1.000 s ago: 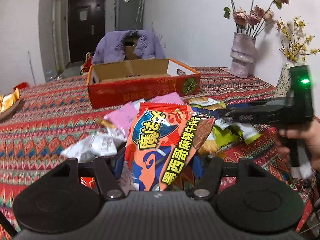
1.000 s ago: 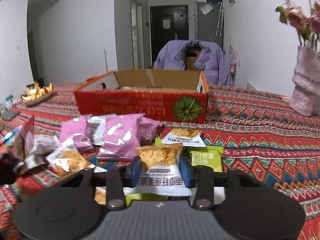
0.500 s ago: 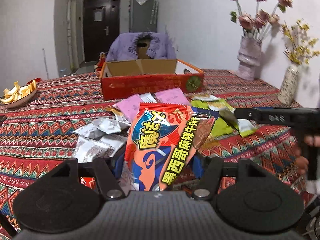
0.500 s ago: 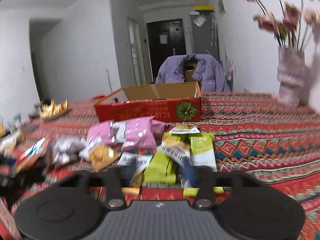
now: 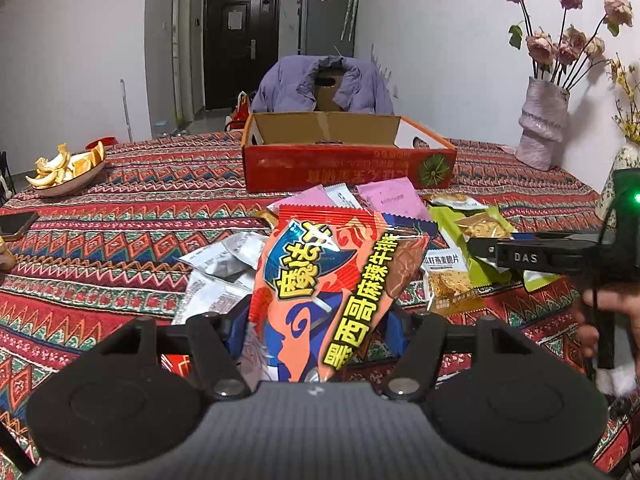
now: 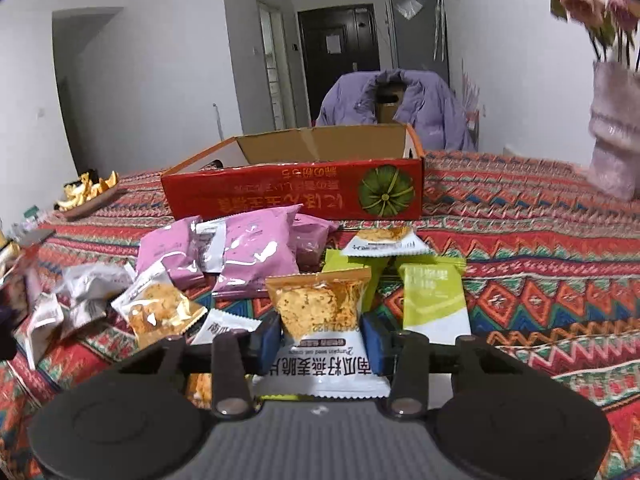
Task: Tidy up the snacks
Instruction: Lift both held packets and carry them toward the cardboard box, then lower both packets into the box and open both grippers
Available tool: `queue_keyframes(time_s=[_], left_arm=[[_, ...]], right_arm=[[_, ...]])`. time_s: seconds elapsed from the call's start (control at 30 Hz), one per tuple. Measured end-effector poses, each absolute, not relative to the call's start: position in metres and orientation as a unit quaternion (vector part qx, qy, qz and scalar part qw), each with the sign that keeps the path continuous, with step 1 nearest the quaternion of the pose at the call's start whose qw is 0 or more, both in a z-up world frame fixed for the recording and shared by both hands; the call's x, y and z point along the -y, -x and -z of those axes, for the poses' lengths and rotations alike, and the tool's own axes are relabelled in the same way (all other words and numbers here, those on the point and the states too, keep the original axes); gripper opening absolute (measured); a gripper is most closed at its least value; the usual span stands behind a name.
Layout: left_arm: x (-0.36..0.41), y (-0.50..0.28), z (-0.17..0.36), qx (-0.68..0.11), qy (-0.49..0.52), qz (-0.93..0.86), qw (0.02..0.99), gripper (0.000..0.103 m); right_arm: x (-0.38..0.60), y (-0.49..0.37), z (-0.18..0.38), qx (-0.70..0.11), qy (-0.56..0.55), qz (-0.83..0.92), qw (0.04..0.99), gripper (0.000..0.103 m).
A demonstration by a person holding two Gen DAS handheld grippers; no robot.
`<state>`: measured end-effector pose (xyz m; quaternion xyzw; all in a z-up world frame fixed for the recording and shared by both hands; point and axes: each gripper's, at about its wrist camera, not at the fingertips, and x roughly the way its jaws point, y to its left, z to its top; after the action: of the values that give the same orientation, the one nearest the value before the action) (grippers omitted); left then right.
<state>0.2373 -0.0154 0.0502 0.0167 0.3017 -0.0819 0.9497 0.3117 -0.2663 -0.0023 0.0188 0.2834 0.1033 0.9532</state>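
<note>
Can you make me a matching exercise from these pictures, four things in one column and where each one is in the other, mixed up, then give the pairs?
Things:
1. orange-red snack bag
2. oat crisp packet
3. red cardboard box
4. dish of orange peels

Places:
A. near the table's left edge
B. between the fingers of the right hand-held gripper
C. between the fingers of the left hand-held gripper
D. open, on the table behind the pile of snacks

Pairs: 1-C, 2-B, 3-D, 4-A

Red-orange snack bag (image 5: 332, 292) upright — white-and-gold oat crisp packet (image 6: 324, 328) upright, both pinched.
</note>
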Motion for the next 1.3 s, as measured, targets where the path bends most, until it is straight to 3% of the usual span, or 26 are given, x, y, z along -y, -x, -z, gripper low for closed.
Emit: queue_keyframes(time_s=[0.3,0.6,0.93,1.13,1.3], left_arm=[[0.024,-0.231,-0.059,-0.288,-0.021,0.1,0.952,0.064],[0.026,-0.25,-0.08,-0.267,-0.021,0.108,0.957,0.064],[0.019,-0.36,-0.128,-0.255,-0.039,0.066,0.964,0.064],[0.01,-0.467,-0.144,-0.306,-0.021,0.056,0.95,0.064],[0.015,-0.559,-0.128,-0.351,-0.026,0.03,0.936,0.064]], right_arm=[[0.273,-0.24,-0.037,-0.248,-0.019,-0.125,0.96,0.042],[0.287,-0.243,-0.071,-0.214,-0.045,-0.135,0.966,0.042],[0.308,-0.352,-0.126,-0.218,-0.062,-0.16,0.961,0.042],[0.318,-0.451,-0.147,-0.254,-0.07,-0.162,0.951,0.042],[0.315,-0.555,-0.143,-0.311,-0.092,-0.163,0.932,0.042]])
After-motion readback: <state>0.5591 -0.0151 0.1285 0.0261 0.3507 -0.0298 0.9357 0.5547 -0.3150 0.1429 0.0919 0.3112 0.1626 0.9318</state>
